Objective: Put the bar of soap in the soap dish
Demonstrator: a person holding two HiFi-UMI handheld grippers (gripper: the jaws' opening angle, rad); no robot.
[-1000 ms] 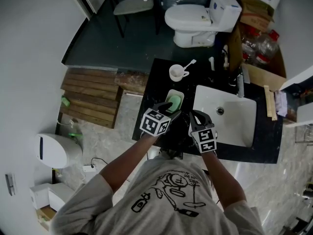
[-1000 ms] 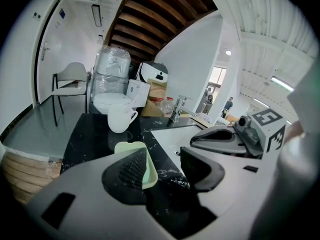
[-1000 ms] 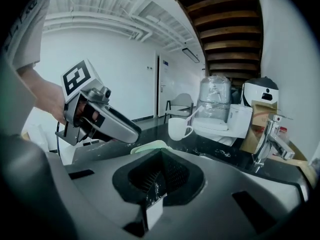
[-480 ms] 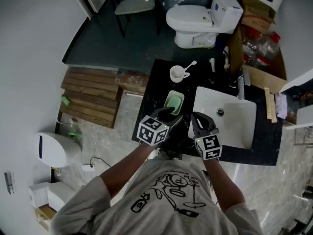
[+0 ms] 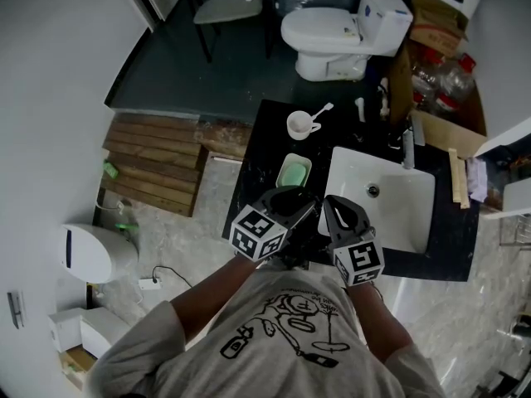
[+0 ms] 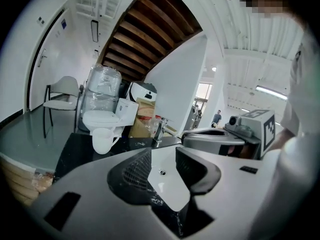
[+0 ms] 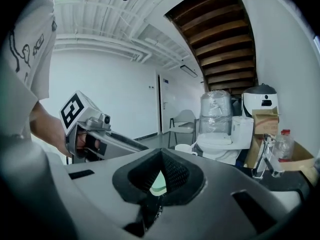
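Note:
The green bar of soap (image 5: 292,173) lies in the pale soap dish (image 5: 304,161) on the black counter (image 5: 259,135), left of the sink. My left gripper (image 5: 292,200) hovers just in front of the dish, apart from it. Its jaws are closing with nothing between them; in the left gripper view (image 6: 162,152) only the white basin shows through the gap. My right gripper (image 5: 336,209) hangs beside it over the counter's front edge. In the right gripper view (image 7: 161,155) its tips meet, empty, and the soap (image 7: 159,183) shows beyond them.
A white cup (image 5: 300,123) with a spoon stands behind the dish. The white sink (image 5: 390,214) and faucet (image 5: 408,144) lie to the right. Behind the counter are a toilet (image 5: 328,28) and a cardboard box with bottles (image 5: 440,73). Wooden boards (image 5: 158,162) lie on the floor at left.
Both grippers have risen and drawn back toward the person, away from the dish. The left gripper no longer overlaps the dish, so the soap in it shows fully.

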